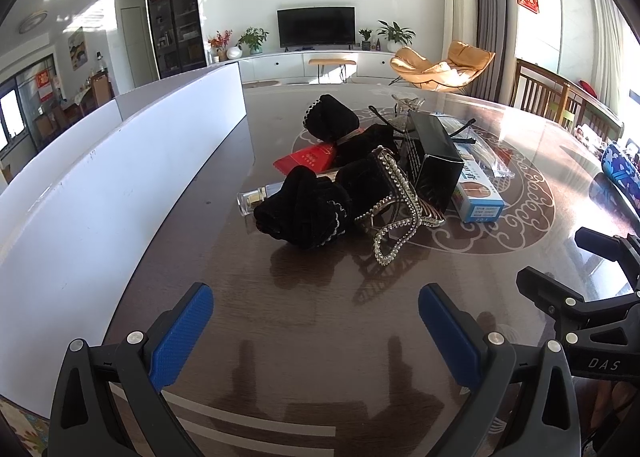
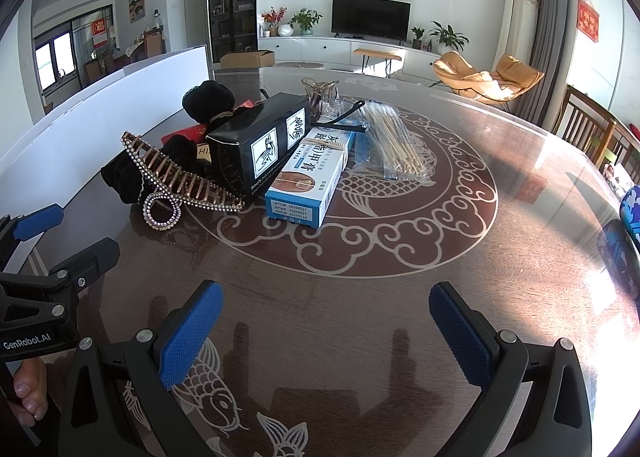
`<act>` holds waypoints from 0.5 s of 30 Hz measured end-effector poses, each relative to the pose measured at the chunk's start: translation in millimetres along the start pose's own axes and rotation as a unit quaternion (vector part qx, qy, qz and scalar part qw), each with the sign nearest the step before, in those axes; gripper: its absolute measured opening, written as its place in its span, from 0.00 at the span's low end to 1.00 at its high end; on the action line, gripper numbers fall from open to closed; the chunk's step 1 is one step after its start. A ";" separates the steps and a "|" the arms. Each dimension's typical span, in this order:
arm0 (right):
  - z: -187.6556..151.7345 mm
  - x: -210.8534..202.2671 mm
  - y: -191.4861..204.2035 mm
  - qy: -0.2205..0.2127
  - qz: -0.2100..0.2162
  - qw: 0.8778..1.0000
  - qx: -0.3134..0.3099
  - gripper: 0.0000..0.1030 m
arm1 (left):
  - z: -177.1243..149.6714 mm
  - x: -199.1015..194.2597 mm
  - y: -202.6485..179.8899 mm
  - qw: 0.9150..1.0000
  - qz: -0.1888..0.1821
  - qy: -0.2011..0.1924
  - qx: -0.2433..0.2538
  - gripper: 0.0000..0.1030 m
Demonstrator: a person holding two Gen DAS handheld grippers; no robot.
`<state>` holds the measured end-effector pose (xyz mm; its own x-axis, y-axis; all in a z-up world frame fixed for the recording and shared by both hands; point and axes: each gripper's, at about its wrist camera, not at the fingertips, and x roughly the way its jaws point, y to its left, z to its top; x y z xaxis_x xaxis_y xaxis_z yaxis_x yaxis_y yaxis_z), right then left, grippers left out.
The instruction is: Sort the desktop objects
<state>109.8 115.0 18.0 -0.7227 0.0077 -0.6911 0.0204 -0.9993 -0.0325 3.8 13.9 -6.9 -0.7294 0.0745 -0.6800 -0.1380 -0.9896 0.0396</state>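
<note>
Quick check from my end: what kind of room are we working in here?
Most likely a home living room. A television sits on a long white cabinet with potted plants, tan lounge chairs stand by a curtained window, and the work surface is a dark table.

- We see blue textured pads [image 1: 182,337] on black gripper frames.
- We note a dark brown table [image 2: 520,177] with a pale cloud-scroll and fish motif.
- We see black velvet pouches [image 1: 304,209].
- We see a black box [image 2: 260,145] with white panels.
- We see a white-and-blue carton [image 2: 308,185].
- We see a red packet [image 1: 306,158].
- We see a rhinestone-edged hair clip [image 2: 180,185] with bronze teeth.
</note>
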 end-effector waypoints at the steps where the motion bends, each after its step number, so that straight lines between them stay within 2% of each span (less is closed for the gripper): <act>1: -0.1 0.1 0.2 0.000 0.000 1.000 0.000 1.00 | 0.2 0.0 0.1 1.000 0.000 0.000 0.000 1.00; 15: -0.3 0.3 0.2 -0.002 0.003 1.000 0.001 1.00 | 0.3 -0.1 -0.7 1.000 0.001 -0.001 0.001 1.00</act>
<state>109.9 114.8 17.6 -0.7260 0.0021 -0.6877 0.0224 -0.9994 -0.0266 3.8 14.6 -6.6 -0.7306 0.0736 -0.6788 -0.1379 -0.9896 0.0412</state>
